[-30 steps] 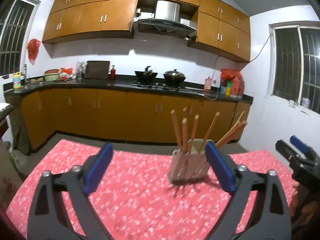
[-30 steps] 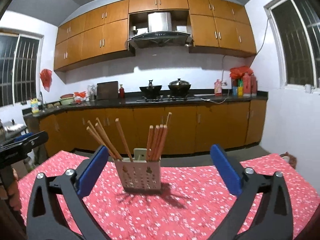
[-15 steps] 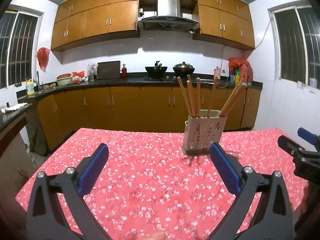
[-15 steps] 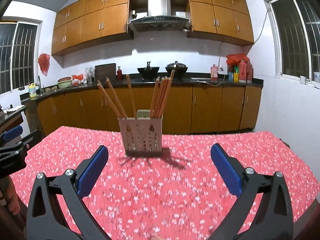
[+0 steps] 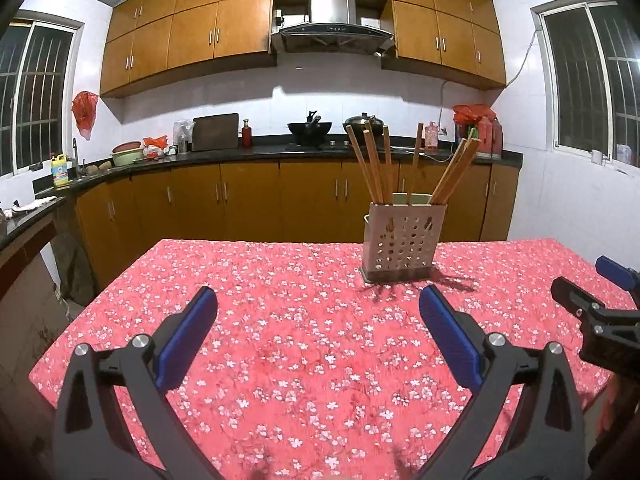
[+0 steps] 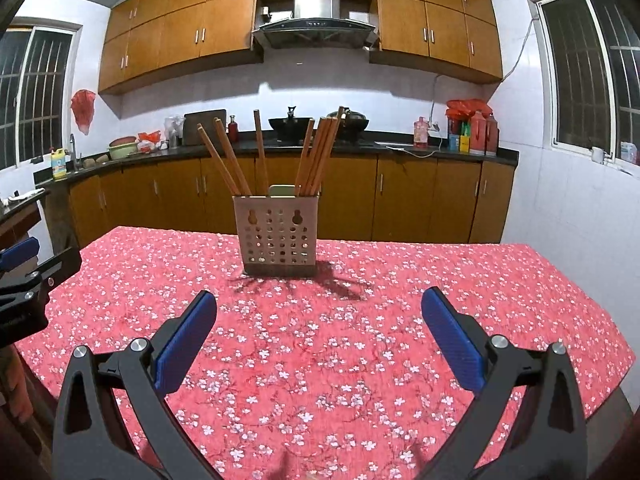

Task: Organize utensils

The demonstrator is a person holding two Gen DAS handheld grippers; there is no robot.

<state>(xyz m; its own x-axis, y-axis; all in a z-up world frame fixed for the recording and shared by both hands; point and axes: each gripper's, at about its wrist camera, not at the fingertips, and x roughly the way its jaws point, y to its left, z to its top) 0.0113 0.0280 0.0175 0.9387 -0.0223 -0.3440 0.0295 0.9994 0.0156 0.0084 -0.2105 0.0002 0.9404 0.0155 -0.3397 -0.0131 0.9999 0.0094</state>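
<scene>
1. Left gripper (image 5: pixel 318 338): jaws spread wide, nothing between the blue pads (image 5: pixel 186 336); it hangs over the near part of the table.
2. Right gripper (image 6: pixel 319 338): likewise wide apart and empty, above the red floral tablecloth (image 6: pixel 360 340).
3. Change since the earlier frames: both grippers have drawn back and risen; the holder now sits farther off and more tablecloth shows ahead of the jaws.
4. Utensil holder (image 6: pixel 277 231): pale, perforated, upright on the far half of the table, well apart from both grippers. From the left wrist view it stands ahead and to the right (image 5: pixel 403 240).
5. Chopsticks (image 6: pixel 316 156): standing in the holder, long axes near vertical, tops fanning outward to left and right.
6. Writing: none legible on holder or grippers; the yellow bottle (image 5: pixel 60 164) on the counter bears a label too small to read.
</scene>
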